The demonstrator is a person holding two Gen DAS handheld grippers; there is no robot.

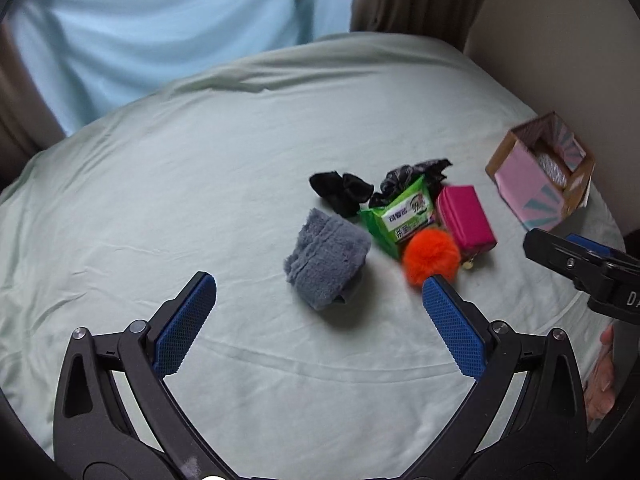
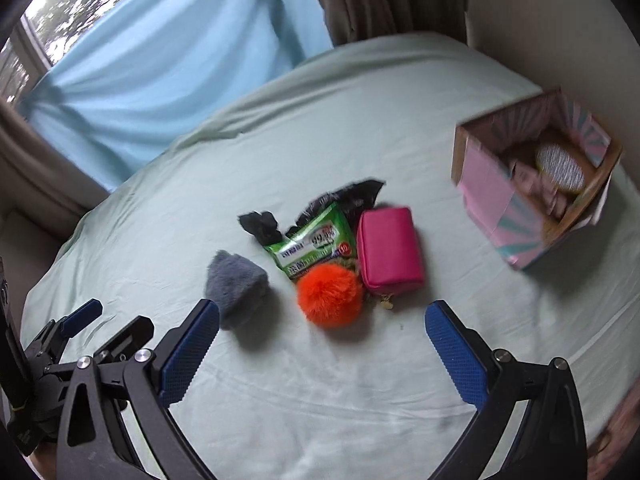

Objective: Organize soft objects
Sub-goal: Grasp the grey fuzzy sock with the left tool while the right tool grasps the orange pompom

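The bed [image 1: 160, 184], under a smooth pale green sheet with a few creases, lies bare on the near side and to the left; its far edge meets a blue curtain [image 1: 160, 32], its right edge a wall.

The soft things cluster mid-bed. A fluffy grey cloth [image 1: 326, 258], folded, sits leftmost, slightly apart. A round orange pompom [image 1: 430, 258] touches a glossy green wipes pack [image 1: 404, 212] and a boxy pink pouch [image 1: 466, 216]. Behind them lie a black sock [image 1: 342, 192] and crumpled black fabric [image 1: 416, 172].

A cardboard box [image 1: 540, 184], pink-sided and open-topped, stands well apart at the right edge, tilted, with a striped bundle [image 2: 560, 168] inside.

The left tongs [image 1: 320, 292] hover above the sheet, spread wide and empty, near the cloth. The right tongs [image 2: 322, 316] likewise gape empty, near the pompom.
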